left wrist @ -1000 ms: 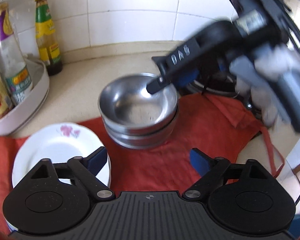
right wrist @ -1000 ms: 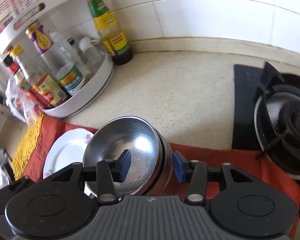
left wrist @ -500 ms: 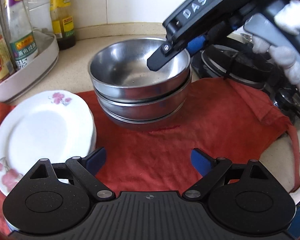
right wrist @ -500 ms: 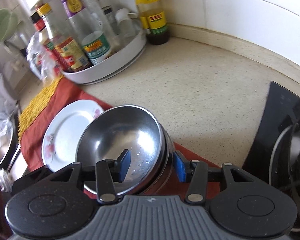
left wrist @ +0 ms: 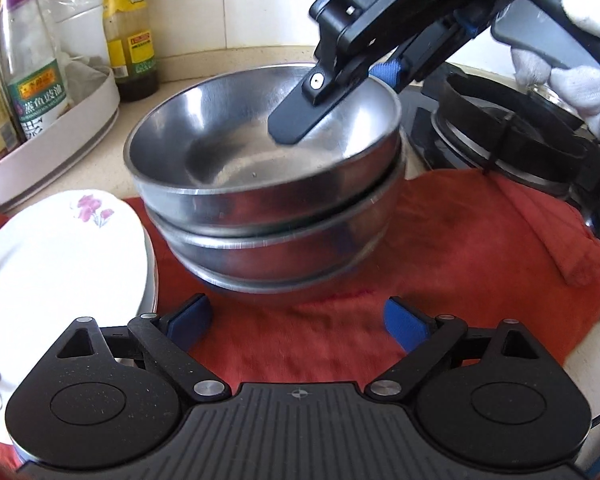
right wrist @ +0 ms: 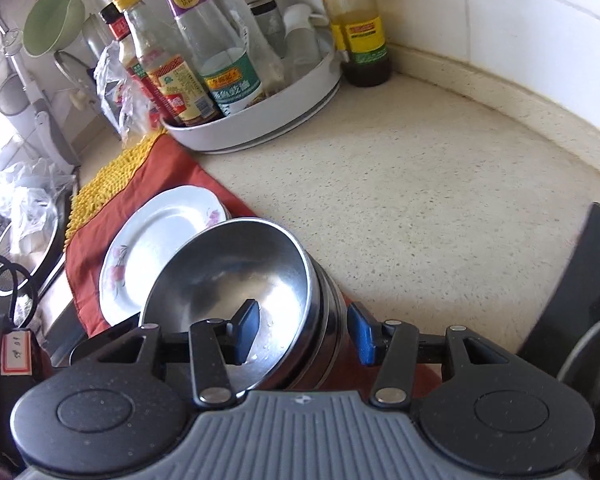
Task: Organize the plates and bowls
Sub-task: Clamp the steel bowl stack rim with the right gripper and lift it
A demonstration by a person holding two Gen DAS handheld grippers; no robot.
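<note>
Cloth (left wrist: 440, 248), red, covers the near worktop (right wrist: 400, 184). Over it the left gripper (left wrist: 296, 320) hangs, jaws opening, nothing between them. Just beyond sits the stack of steel bowls (left wrist: 268, 200), white plate (left wrist: 56, 256) beside it. The right gripper (right wrist: 302, 330) straddles the top bowl's rim, jaws apart, not pressing. Farther back stand the sauce bottles (right wrist: 220, 60).

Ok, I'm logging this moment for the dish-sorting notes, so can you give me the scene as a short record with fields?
bowls: stack of steel bowls on the red cloth
plates: floral white plates stacked beside the bowls
right tongs: straddling the top bowl's rim, one finger inside, one outside the stack
left tongs: jaws opening, nothing between them, short of the bowls
backdrop: sauce bottles in a white tray; gas burner beside the cloth
</note>
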